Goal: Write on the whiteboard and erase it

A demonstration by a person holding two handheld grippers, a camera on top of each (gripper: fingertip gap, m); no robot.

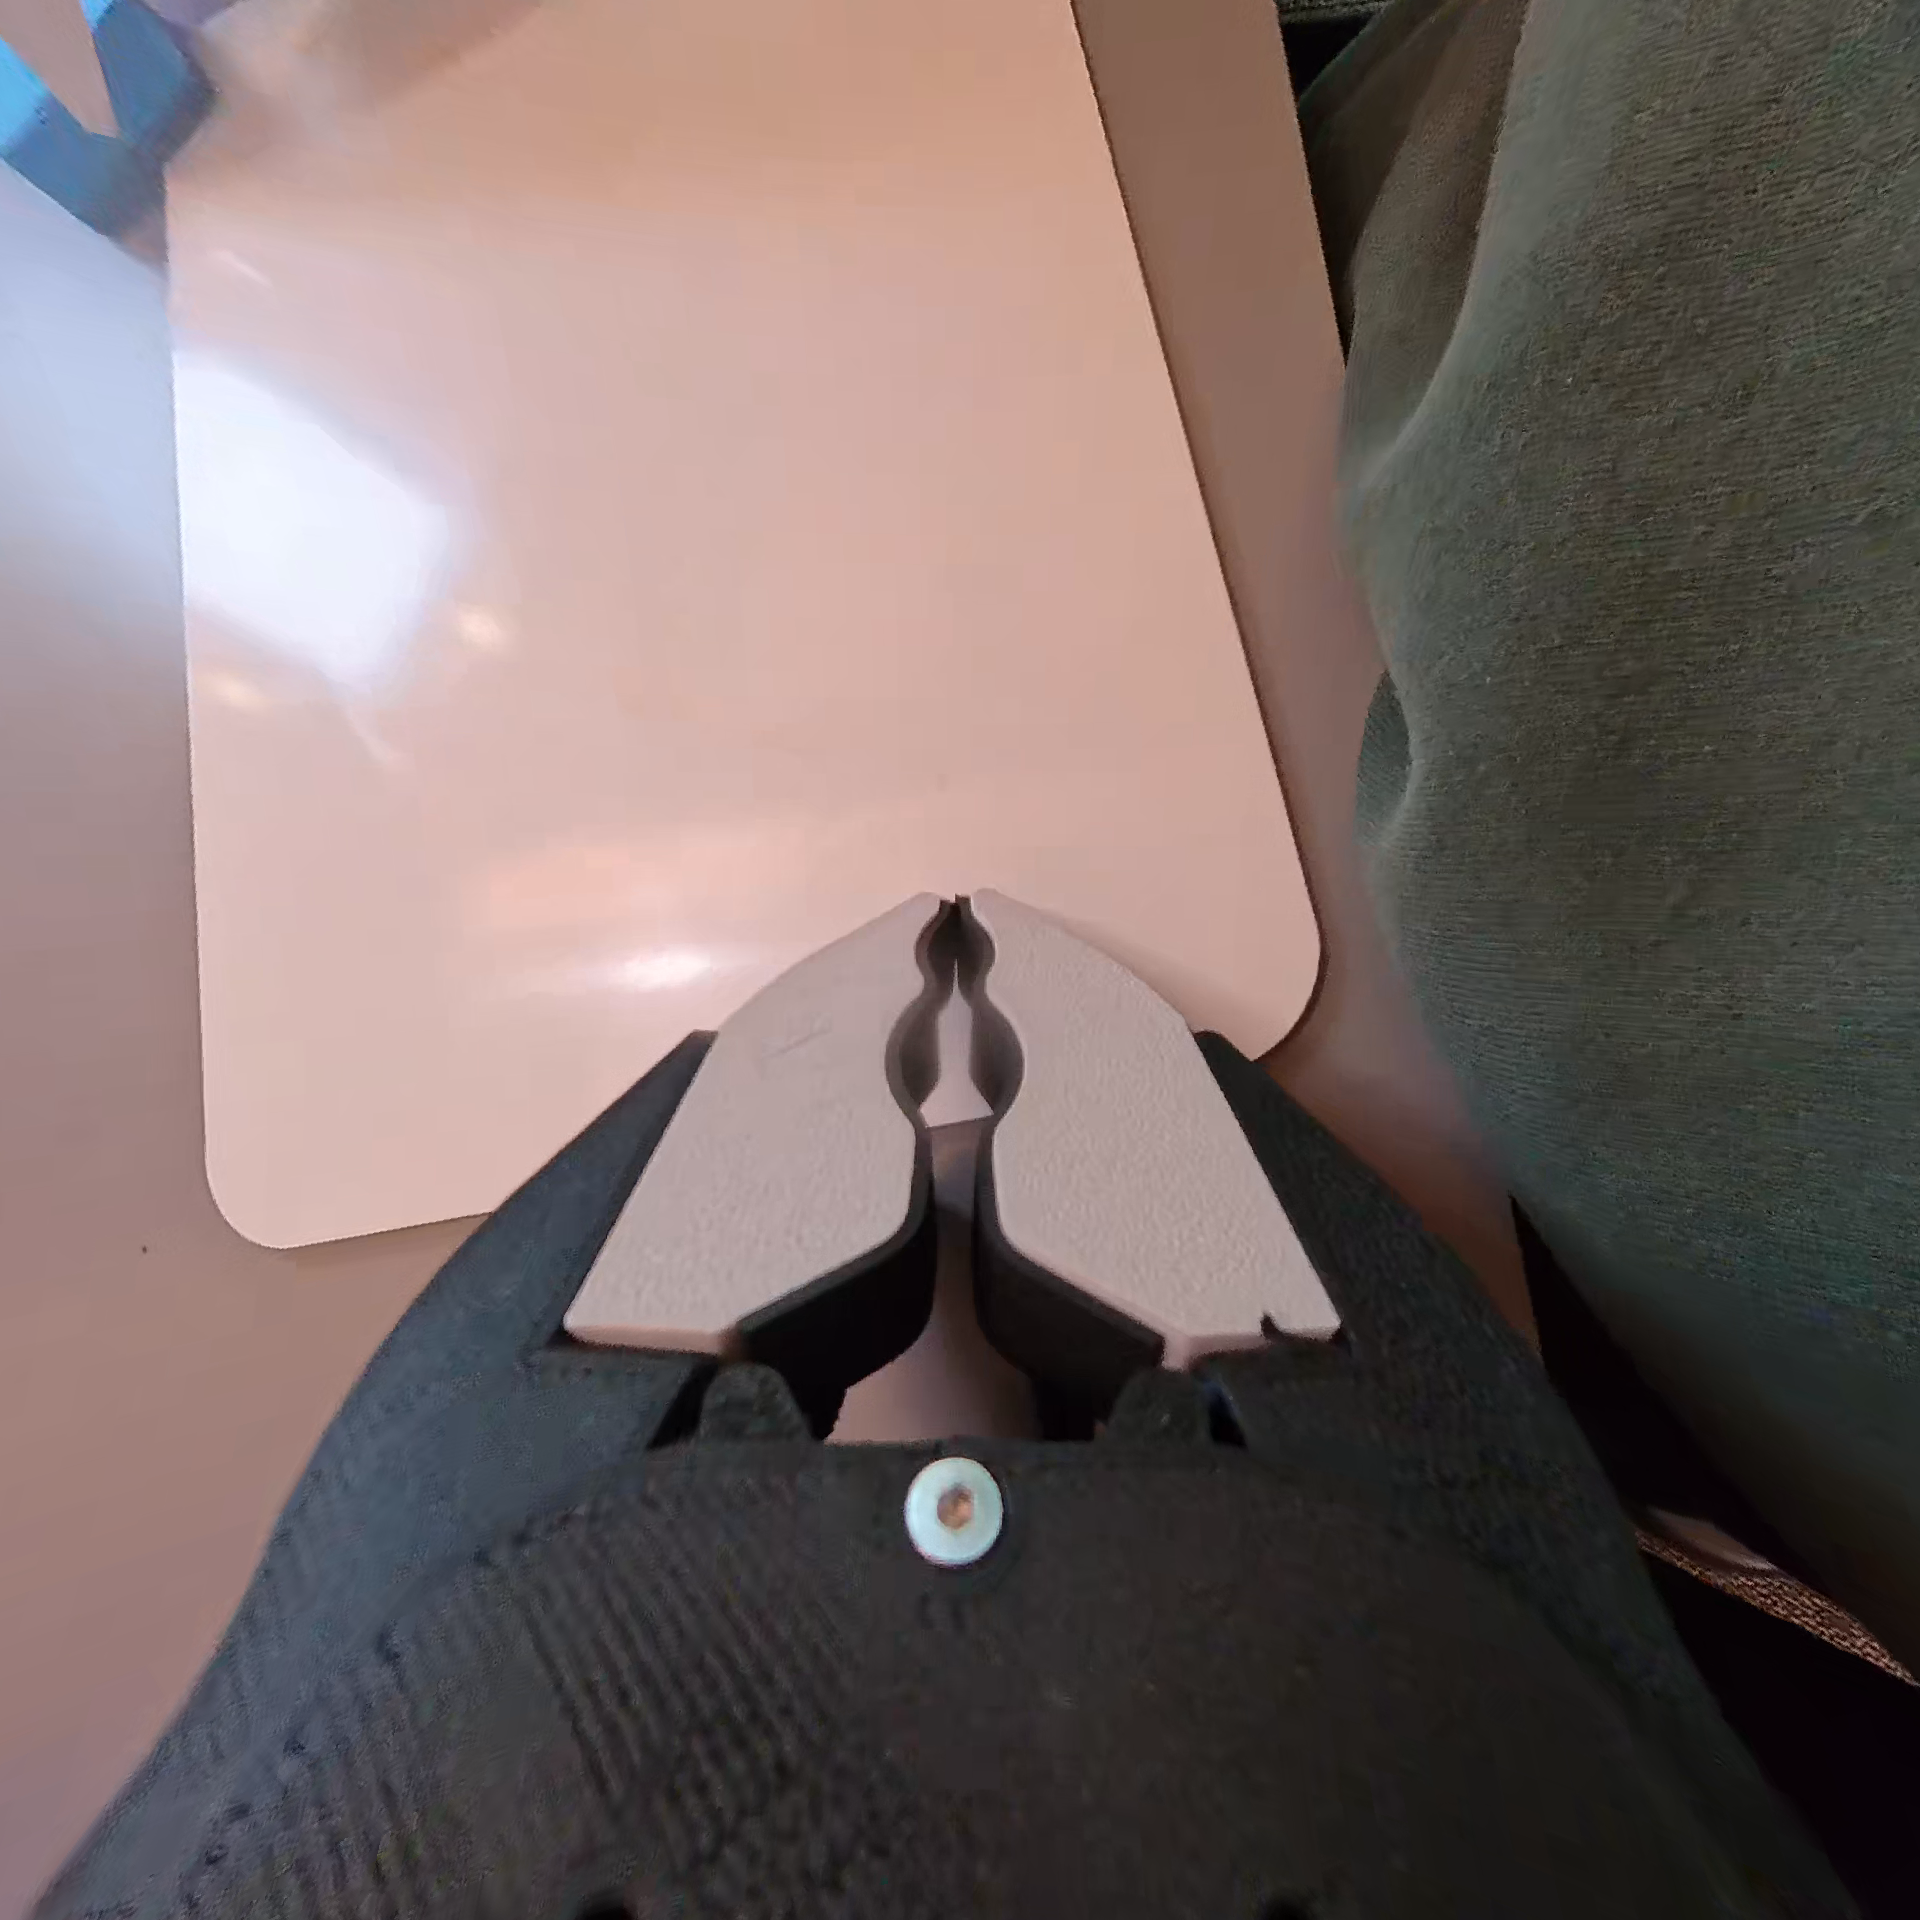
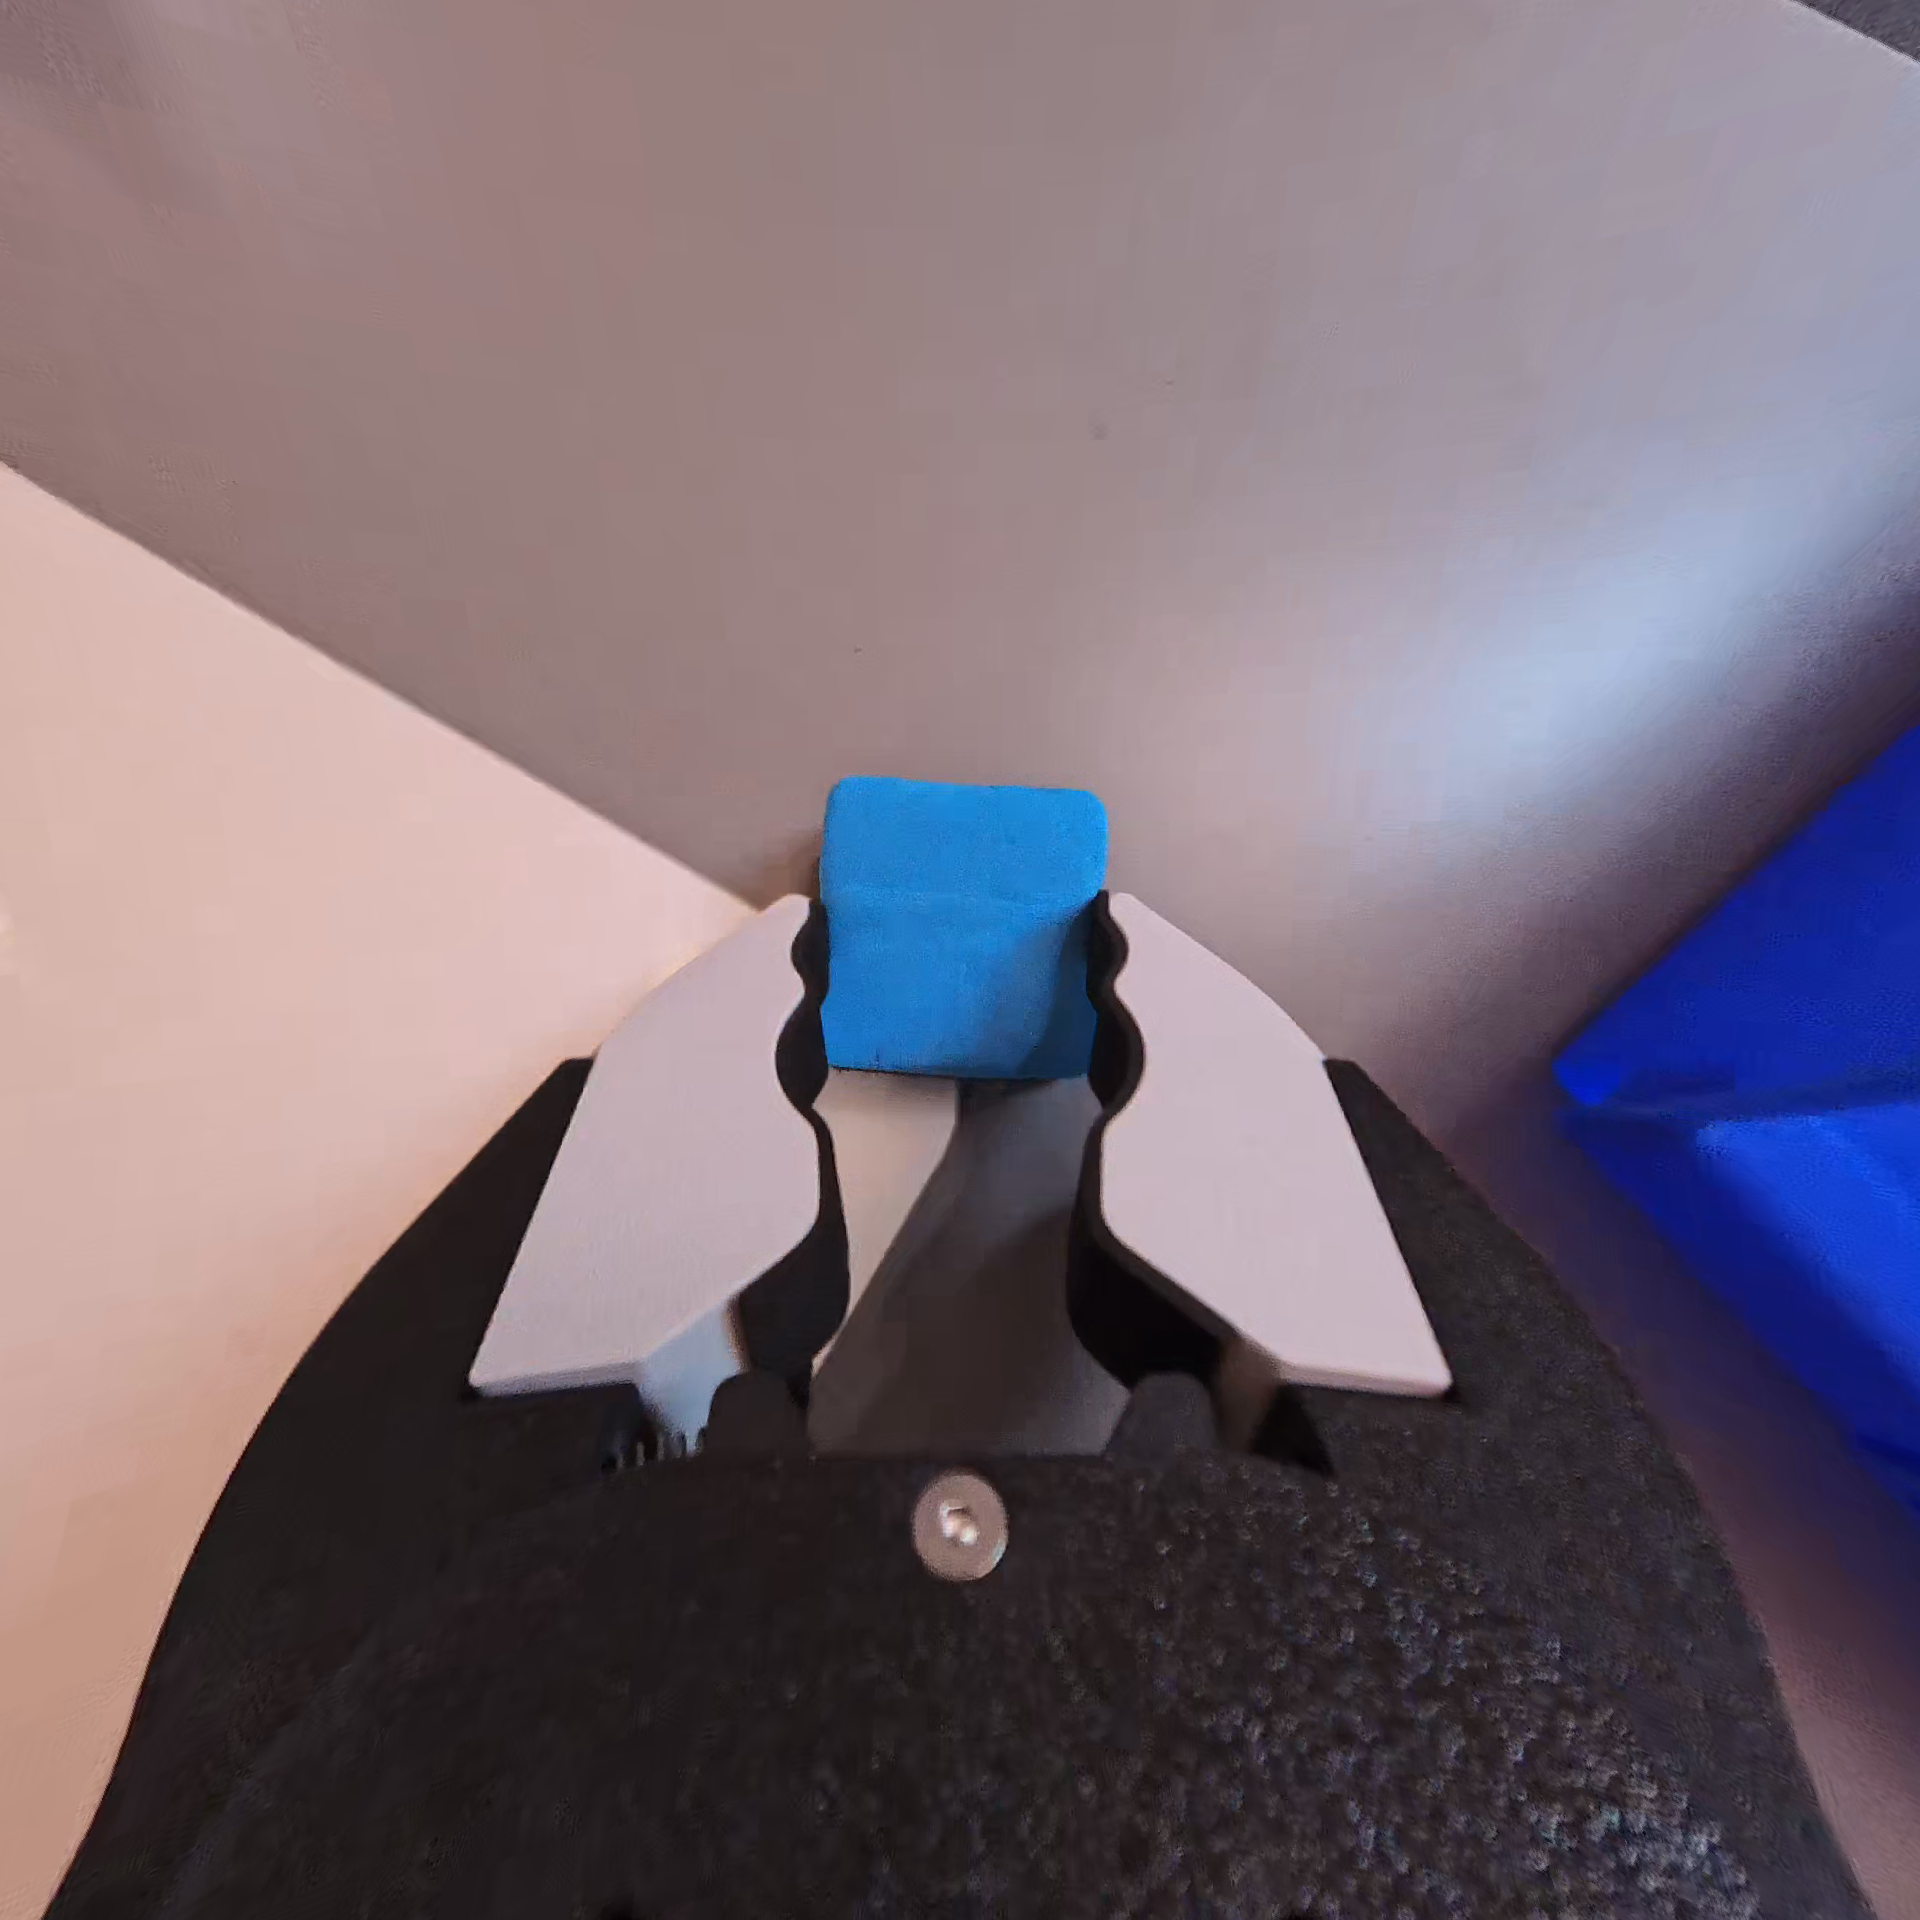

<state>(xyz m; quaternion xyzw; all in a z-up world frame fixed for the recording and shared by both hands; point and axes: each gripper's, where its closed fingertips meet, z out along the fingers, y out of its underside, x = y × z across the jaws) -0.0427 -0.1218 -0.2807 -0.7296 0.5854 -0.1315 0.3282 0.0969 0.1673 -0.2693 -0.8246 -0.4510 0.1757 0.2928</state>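
Note:
The whiteboard (image 1: 727,540) is a pale sheet with rounded corners lying flat on the table; its surface shows no marks. My left gripper (image 1: 958,899) is shut with nothing between its fingers, and its tips rest over the board's near right part. My right gripper (image 2: 956,914) is shut on a blue eraser (image 2: 961,925); both pads press its sides, and it sticks out past the fingertips over the grey table (image 2: 1039,364). The whiteboard's edge shows at the left of the right wrist view (image 2: 260,883). The right gripper with the eraser also shows blurred at the top left of the left wrist view (image 1: 83,125).
A person's dark green clothing (image 1: 1662,727) fills the right side of the left wrist view, close to the board's right edge. A bright blue object (image 2: 1787,1091) lies on the table at the right of the right wrist view.

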